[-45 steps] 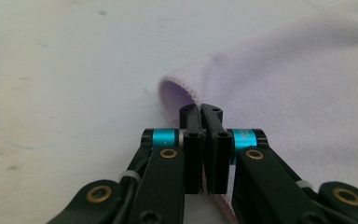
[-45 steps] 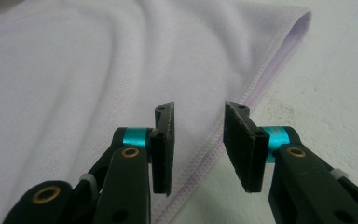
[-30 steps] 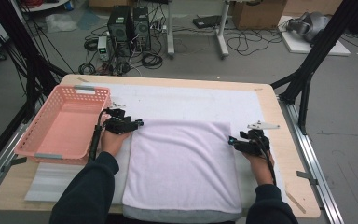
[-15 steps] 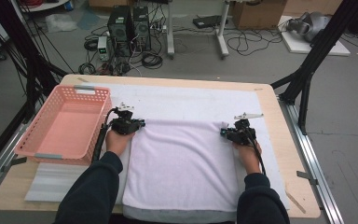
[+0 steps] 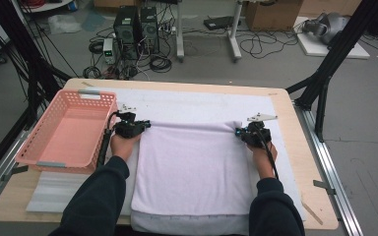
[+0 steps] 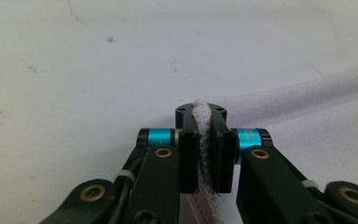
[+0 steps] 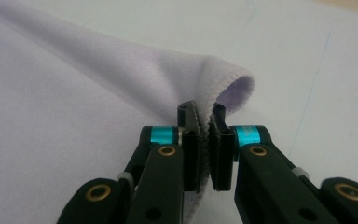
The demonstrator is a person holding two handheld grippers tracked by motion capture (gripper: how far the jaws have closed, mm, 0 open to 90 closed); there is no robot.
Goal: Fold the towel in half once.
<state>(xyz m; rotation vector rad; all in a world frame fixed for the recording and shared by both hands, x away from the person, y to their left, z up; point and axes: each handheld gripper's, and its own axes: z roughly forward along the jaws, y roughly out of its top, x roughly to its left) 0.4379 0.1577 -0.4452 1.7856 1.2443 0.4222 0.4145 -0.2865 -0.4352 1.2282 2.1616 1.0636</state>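
A pale lilac towel lies spread on the white mat, reaching the table's near edge. My left gripper sits at its far left corner and has just closed on it; in the left gripper view the towel's edge is pinched between the pads of the left gripper. My right gripper sits at the far right corner and has also just closed. In the right gripper view the folded towel corner is clamped in the right gripper, and the cloth rises in a small hump there.
A pink plastic basket stands empty at the left of the table. A white mat covers most of the wooden tabletop. Computers and cables lie on the floor beyond the far edge.
The right gripper slid left and away from me onto the towel's far right corner. Both grippers went from open to shut on the towel's far corners. The left hand barely moved.
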